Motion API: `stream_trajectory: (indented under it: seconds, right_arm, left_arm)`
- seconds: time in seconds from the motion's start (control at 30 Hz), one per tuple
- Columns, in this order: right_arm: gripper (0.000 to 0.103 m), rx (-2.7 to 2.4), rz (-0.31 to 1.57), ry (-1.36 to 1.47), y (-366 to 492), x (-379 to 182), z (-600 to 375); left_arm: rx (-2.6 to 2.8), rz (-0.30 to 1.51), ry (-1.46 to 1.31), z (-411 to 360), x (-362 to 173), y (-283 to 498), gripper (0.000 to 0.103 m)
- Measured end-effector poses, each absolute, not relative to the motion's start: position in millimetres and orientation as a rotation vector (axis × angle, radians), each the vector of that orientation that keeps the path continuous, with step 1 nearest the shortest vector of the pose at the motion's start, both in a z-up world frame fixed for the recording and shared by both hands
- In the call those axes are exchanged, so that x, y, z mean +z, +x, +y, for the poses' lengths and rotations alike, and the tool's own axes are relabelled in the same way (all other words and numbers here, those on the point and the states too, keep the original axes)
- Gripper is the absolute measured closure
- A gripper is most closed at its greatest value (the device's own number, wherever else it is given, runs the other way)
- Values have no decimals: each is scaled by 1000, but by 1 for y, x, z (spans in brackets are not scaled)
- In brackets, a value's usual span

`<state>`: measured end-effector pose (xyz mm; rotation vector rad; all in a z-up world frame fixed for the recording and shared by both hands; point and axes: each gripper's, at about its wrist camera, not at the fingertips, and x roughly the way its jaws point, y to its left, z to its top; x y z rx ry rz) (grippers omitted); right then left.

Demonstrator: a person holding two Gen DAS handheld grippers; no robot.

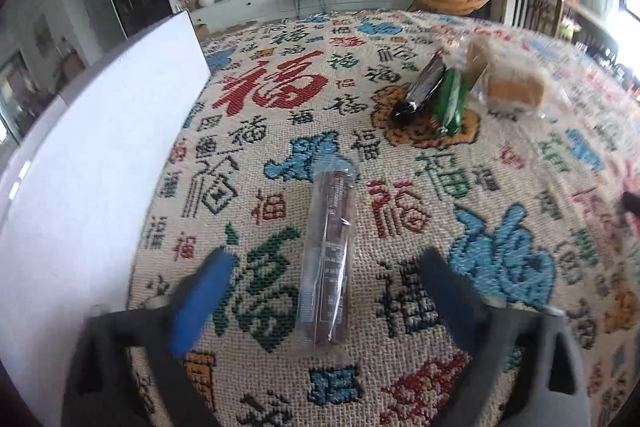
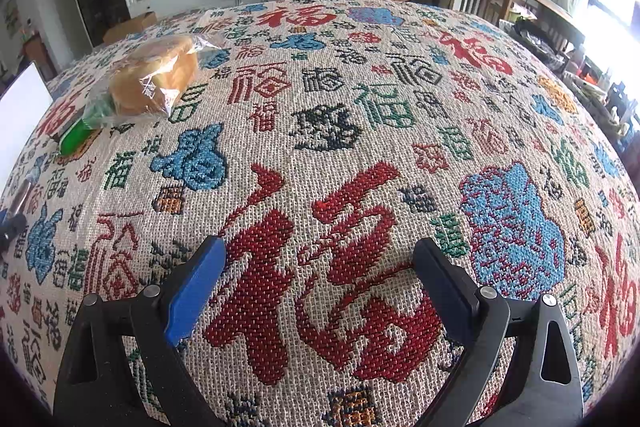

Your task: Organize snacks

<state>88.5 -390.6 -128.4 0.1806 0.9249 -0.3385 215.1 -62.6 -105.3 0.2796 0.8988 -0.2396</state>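
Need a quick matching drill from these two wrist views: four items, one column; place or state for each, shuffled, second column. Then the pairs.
Items:
1. brown snack bar
2. green packet
3. wrapped bread
4. white box

Places or states:
A. far left, at the cloth's edge
B. between the open left gripper fingers, lying on the cloth
C. clear wrap, golden crust
D. beside a black packet

Pairs: 1-B, 2-D, 3-C, 4-A

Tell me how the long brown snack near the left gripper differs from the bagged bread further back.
The brown snack is a long thin stick; the bread is a chunky loaf. The snack lies alone between the open left gripper fingers; the bread sits beside the green packet and dark packet. Both have clear wrappers and rest on the patterned cloth.
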Motion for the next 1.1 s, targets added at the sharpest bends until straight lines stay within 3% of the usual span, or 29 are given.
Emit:
stream_trajectory:
  seconds: [1.1]
  right_arm:
    - [4, -338, 930, 187, 108, -131, -403]
  left_arm:
    - [-290, 961, 173, -51, -111, 226, 0]
